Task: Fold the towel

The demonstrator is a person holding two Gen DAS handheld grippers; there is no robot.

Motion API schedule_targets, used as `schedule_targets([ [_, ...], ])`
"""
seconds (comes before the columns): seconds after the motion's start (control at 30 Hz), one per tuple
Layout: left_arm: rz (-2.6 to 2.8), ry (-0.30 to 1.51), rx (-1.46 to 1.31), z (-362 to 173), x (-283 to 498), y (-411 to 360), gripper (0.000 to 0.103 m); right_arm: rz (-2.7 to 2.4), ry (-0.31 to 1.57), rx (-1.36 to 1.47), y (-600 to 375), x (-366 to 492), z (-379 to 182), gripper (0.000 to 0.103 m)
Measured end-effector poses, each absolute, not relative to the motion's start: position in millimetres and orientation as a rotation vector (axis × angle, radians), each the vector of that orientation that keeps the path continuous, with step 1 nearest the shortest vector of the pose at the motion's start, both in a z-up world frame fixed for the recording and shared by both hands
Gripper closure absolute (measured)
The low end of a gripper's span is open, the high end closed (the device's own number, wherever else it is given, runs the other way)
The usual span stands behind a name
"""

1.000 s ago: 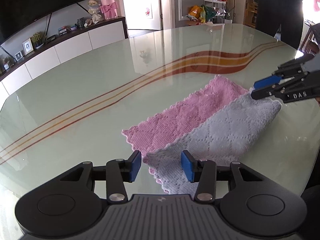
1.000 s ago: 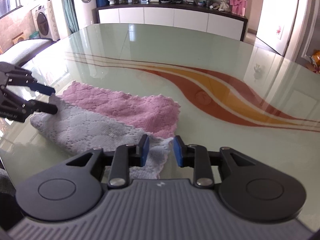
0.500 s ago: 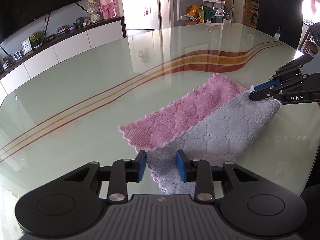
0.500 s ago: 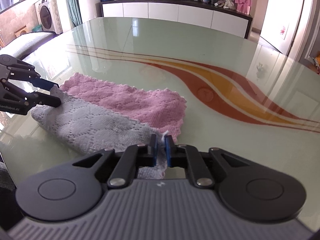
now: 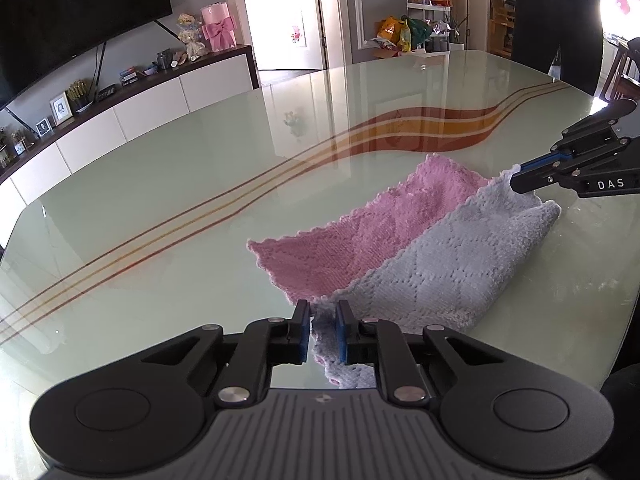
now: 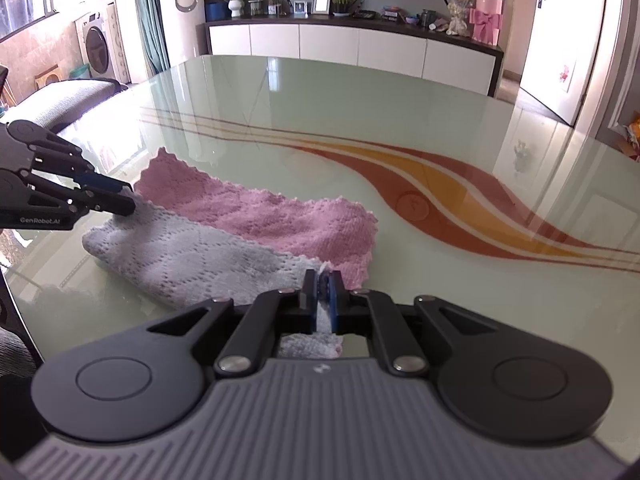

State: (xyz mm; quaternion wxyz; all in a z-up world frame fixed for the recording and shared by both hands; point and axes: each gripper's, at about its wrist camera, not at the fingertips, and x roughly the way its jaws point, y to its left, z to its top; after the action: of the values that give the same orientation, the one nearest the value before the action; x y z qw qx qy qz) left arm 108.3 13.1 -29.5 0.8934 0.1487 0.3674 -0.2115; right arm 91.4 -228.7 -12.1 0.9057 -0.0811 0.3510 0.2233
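Towel [image 5: 420,248] lies on the glass tabletop [image 5: 200,200] near its close edge, already doubled once: the grey-white side is turned over the near part and the pink side shows along the far strip. You have one corner of the grey flap at each end.

Your right claw [image 6: 323,294] is shut tight on its corner; a tuft of fabric pokes up between the blue pads. In the left wrist view the right claw [image 5: 520,178] shows at the towel's far end, the cloth pulled up a little toward it.

Your left claw [image 5: 323,330] is closing, with the scalloped corner standing in the narrow gap between its pads [image 5: 305,334]. From these views I would not call that a firm grip yet.

That mismatch is the main risk. If you lift or carry the flap across before the left side has bitten, that corner may slip out, the edge would sag, and the fold would land skewed. Judging by how little cloth sits between the left pads, a thin bite could also pull free under the towel's own weight.

The glass looks slick, so dragging instead of lifting may slide the whole towel toward you rather than folding it, and the lower pink layer could shift out of line. Uneven height between your two hands would likely twist the flap and leave the edges mismatched.
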Motion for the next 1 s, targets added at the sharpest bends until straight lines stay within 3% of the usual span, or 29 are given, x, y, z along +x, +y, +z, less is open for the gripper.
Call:
schedule_targets([
  [0.27, -0.450, 0.738, 0.319, -26, 103, 11, 0.088, 0.487, 0.709, -0.184, -227, 85, -9, 0.097],
  [0.57, -0.433, 0.735, 0.345, -30, 105, 9, 0.081, 0.477, 0.756, -0.165, -229, 98, -22, 0.096],
  [0.77, -0.453, 0.748, 0.348, -34, 105, 11, 0.077, 0.482, 0.767, -0.164, -228, 104, -28, 0.086],
  [1.0, -0.442, 0.720, 0.376, -33, 103, 7, 0.077, 0.493, 0.765, -0.164, -227, 102, -30, 0.088],
])
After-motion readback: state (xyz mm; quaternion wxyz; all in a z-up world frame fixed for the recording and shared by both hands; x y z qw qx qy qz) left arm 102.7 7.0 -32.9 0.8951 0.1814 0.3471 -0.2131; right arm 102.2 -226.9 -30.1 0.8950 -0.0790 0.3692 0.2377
